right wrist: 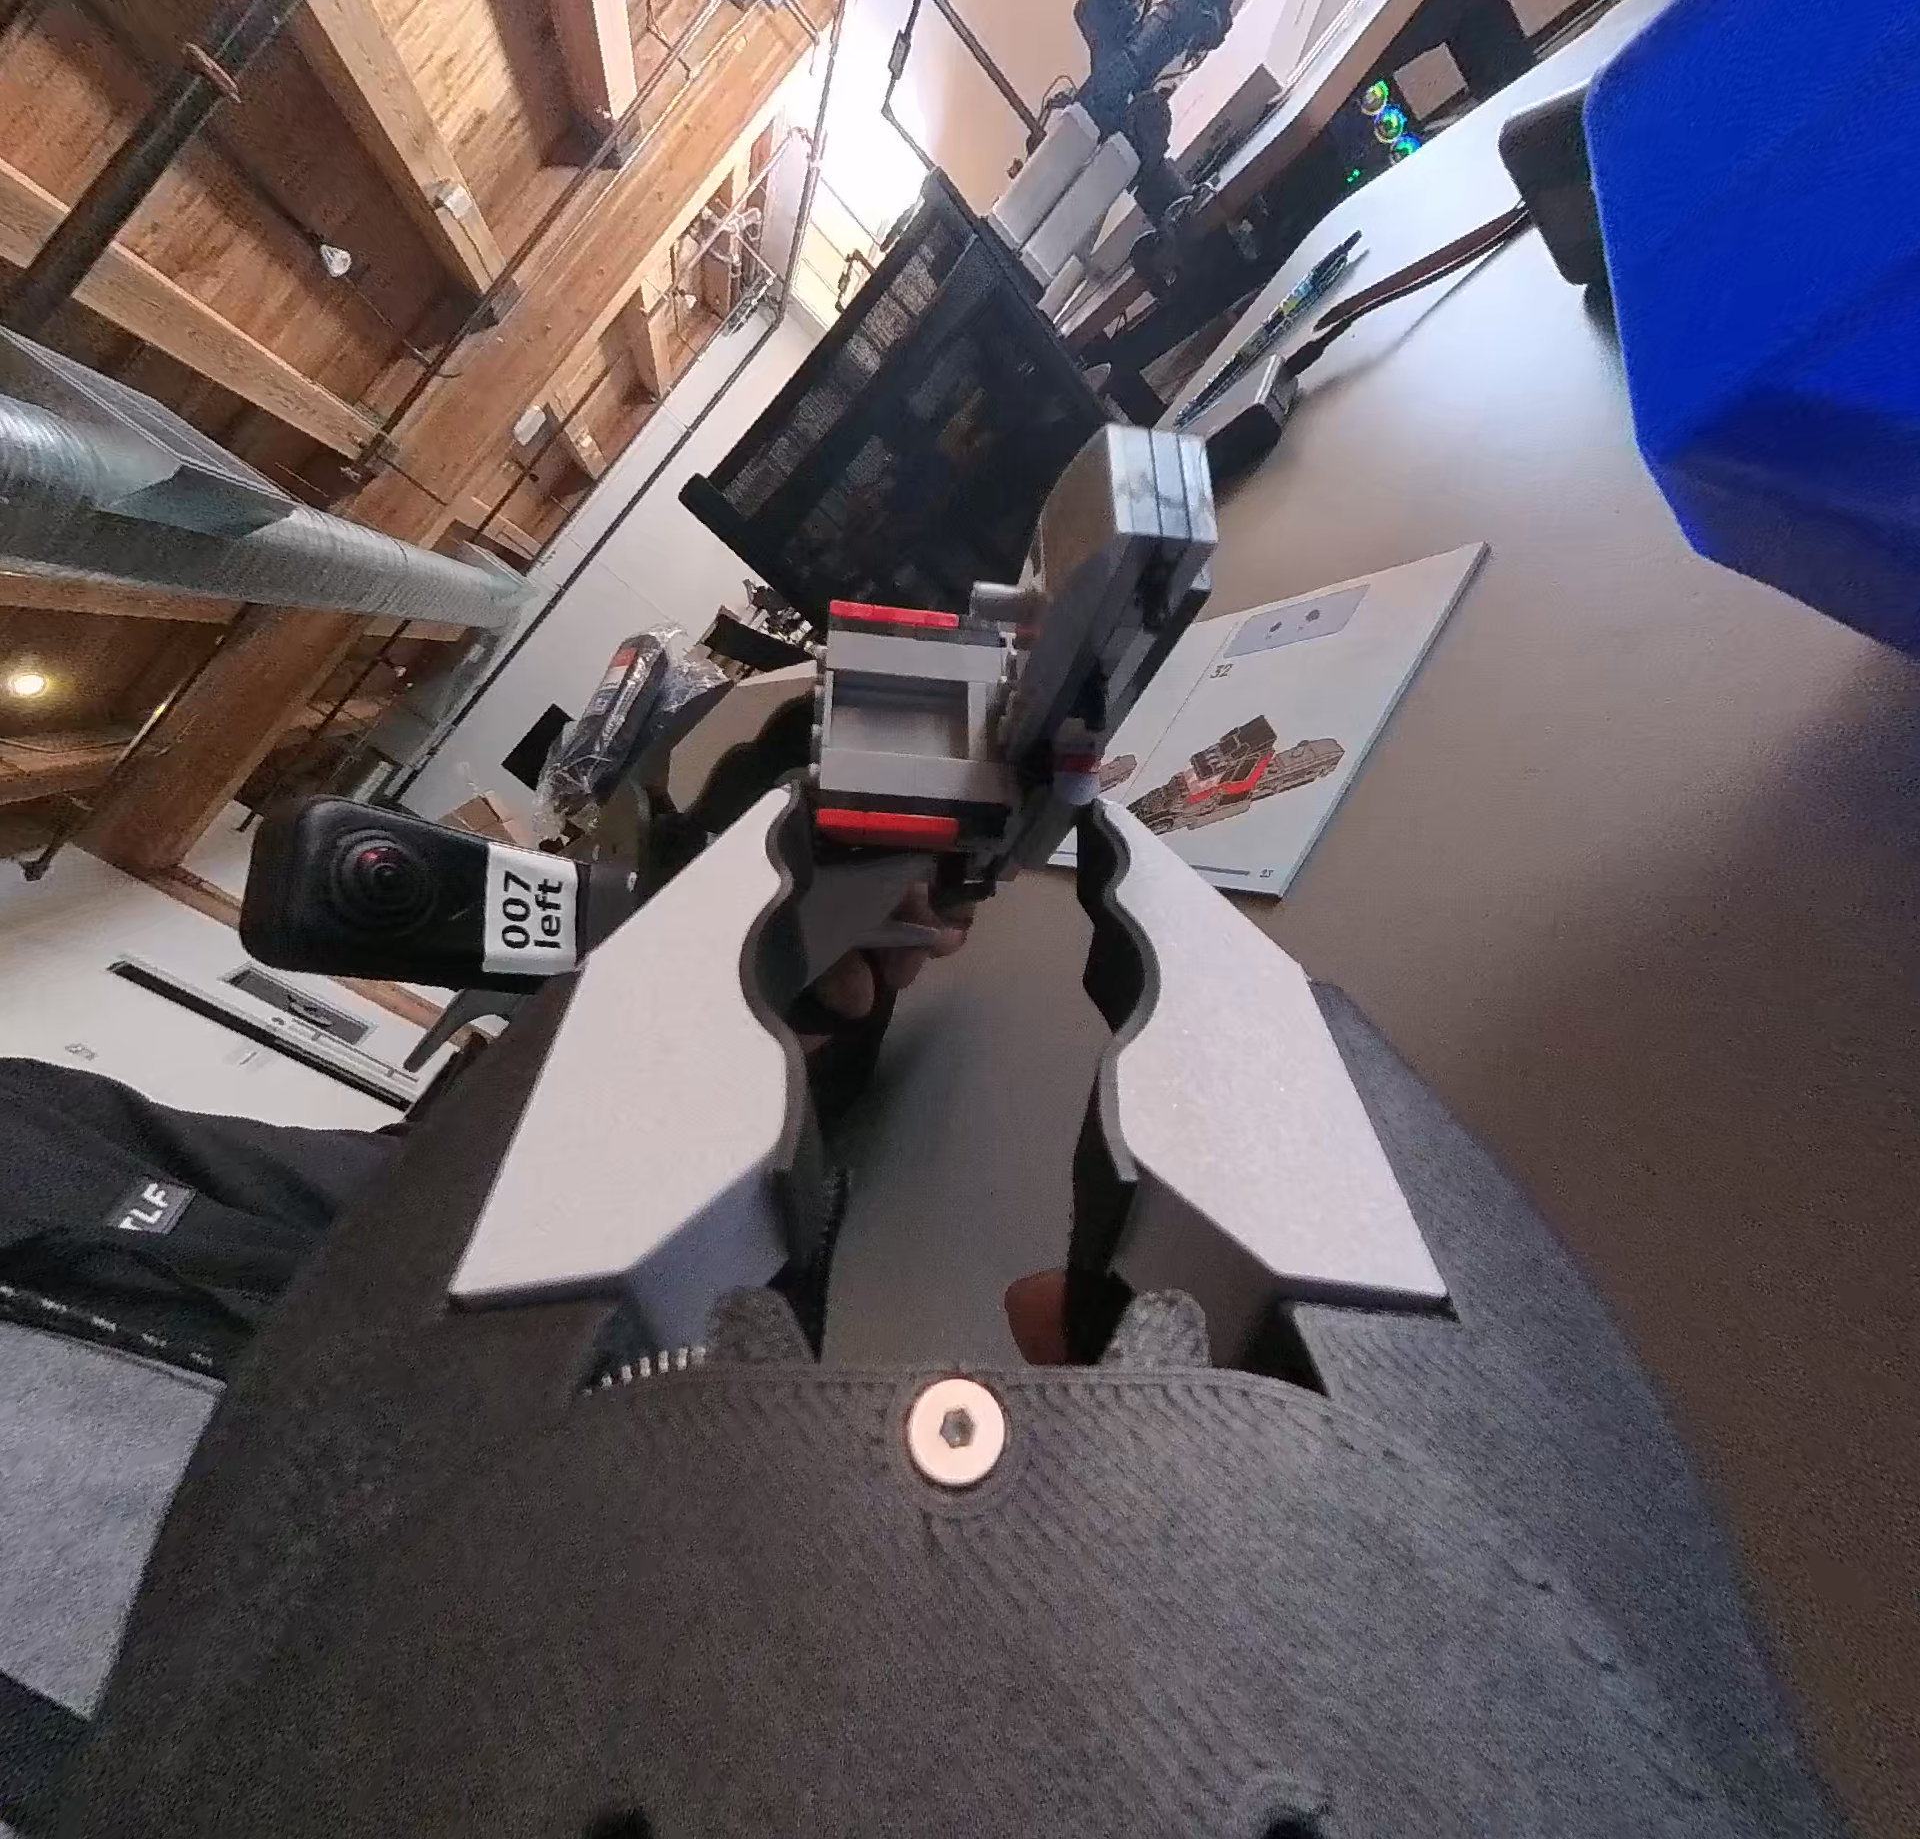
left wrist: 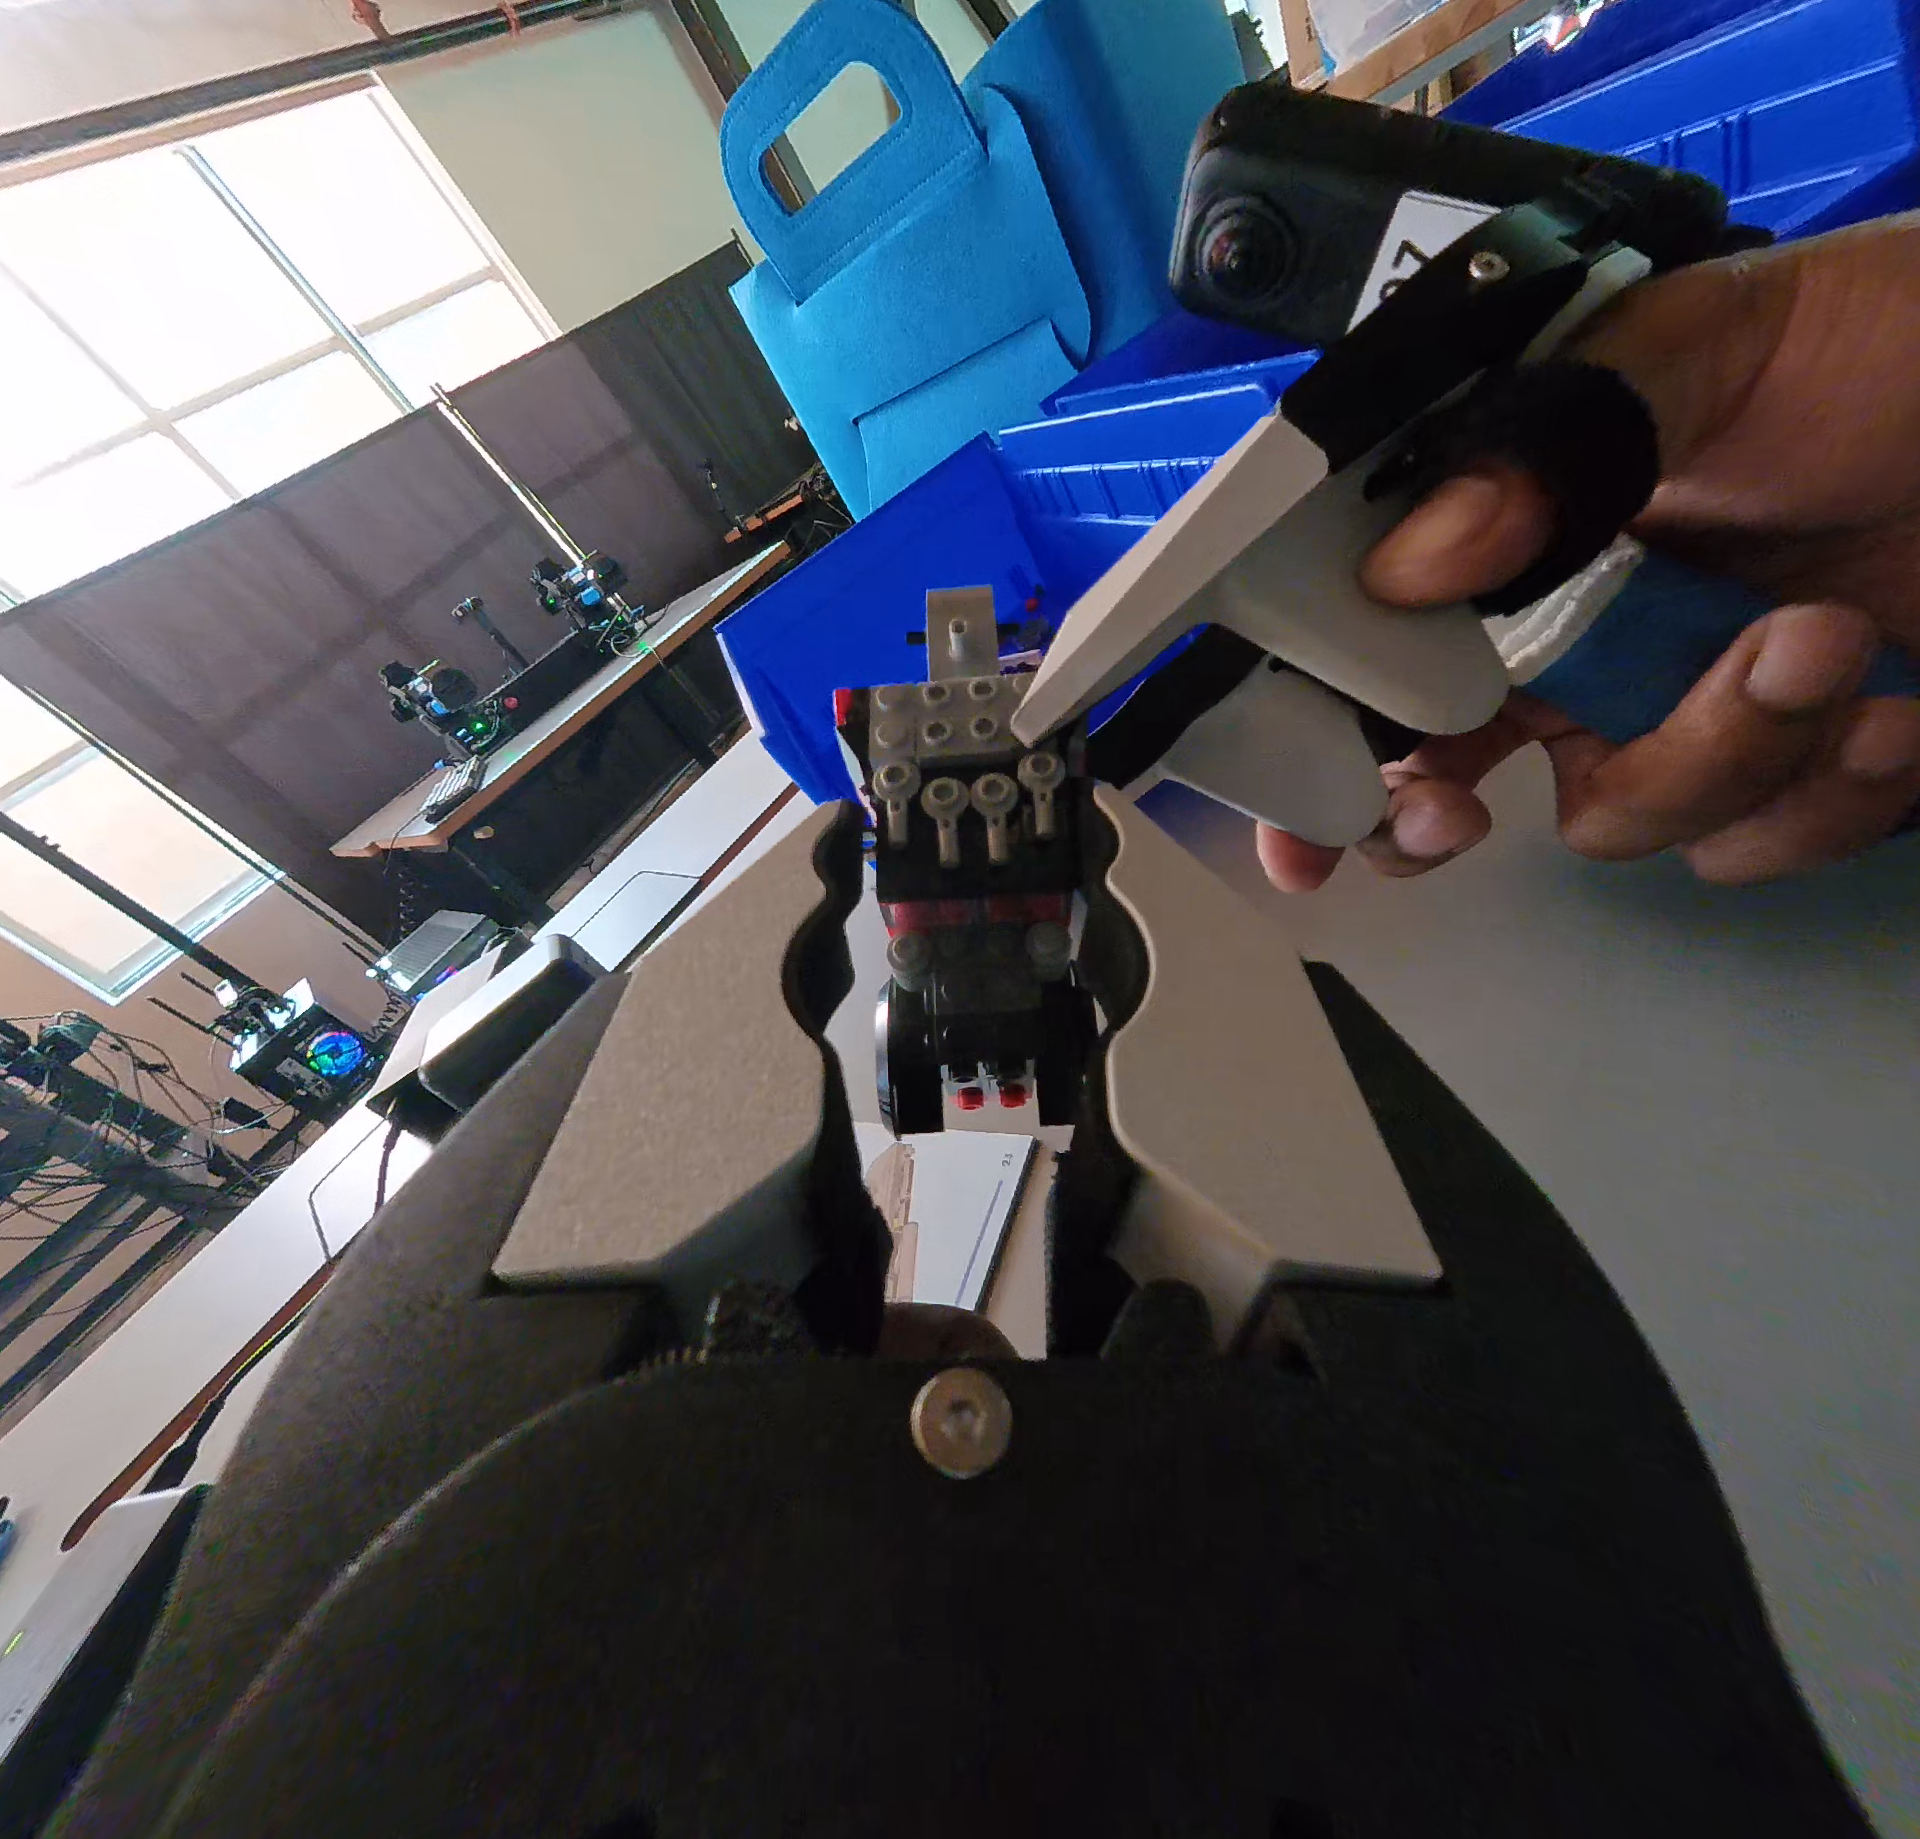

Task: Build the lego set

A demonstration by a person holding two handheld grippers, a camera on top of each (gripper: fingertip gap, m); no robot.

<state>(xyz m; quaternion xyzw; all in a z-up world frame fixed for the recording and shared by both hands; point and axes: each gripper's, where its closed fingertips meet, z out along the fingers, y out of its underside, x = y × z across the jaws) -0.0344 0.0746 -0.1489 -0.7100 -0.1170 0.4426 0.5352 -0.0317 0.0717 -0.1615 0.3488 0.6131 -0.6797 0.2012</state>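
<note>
A lego model [left wrist: 977, 854] of black, grey and red bricks, with grey studs on top and small red pieces at its near end, is held above the table. My left gripper [left wrist: 971, 854] is shut on its sides. My right gripper [left wrist: 1060, 750] comes in from the right in a person's hand, its tips at the model's far top corner. In the right wrist view the model [right wrist: 966, 709] sits between the tips of my right gripper [right wrist: 940, 807], which close on its end. The left gripper's camera [right wrist: 384, 896] shows behind it.
An open instruction booklet [right wrist: 1309, 719] lies on the grey table [right wrist: 1558, 1010] under the model; it also shows in the left wrist view [left wrist: 966, 1228]. Blue bins [left wrist: 1122, 470] and a blue felt bag [left wrist: 914, 262] stand behind. A blue bin [right wrist: 1766, 283] is at the right. The tips of both grippers are at nearly the same place.
</note>
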